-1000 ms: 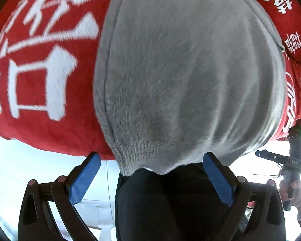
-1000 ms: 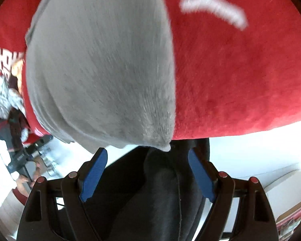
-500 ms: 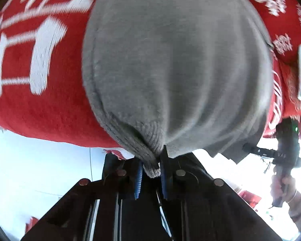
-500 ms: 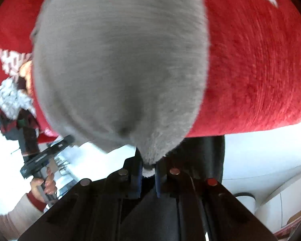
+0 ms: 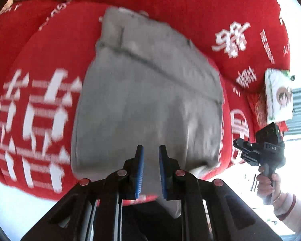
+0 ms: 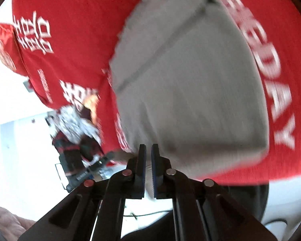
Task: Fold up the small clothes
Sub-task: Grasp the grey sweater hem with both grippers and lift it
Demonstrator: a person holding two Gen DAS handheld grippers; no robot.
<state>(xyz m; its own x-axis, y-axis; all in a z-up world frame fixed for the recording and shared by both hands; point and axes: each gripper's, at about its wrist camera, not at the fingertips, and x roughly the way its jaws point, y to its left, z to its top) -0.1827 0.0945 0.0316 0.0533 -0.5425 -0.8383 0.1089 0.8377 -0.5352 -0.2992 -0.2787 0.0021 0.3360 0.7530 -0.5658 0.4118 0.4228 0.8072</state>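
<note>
A grey garment lies spread on a red blanket printed with white characters. My left gripper is shut on the garment's near hem, with grey cloth pinched between the blue pads. In the right wrist view the same grey garment fills the centre. There my right gripper holds its other near corner, its jaws closing tight with grey cloth between them. Both held corners hang raised off the blanket's front edge. The right gripper also shows at the right of the left wrist view, carried by a hand.
A white printed cushion with a cartoon figure rests at the blanket's right end. A blurred heap of white and dark plaid clothes sits at its left end. Dark cloth hangs below the front edge. White floor lies beyond.
Both grippers went from wide open around the garment's near edge to shut on it. They then rose and drew back, so more of the garment and blanket shows.
</note>
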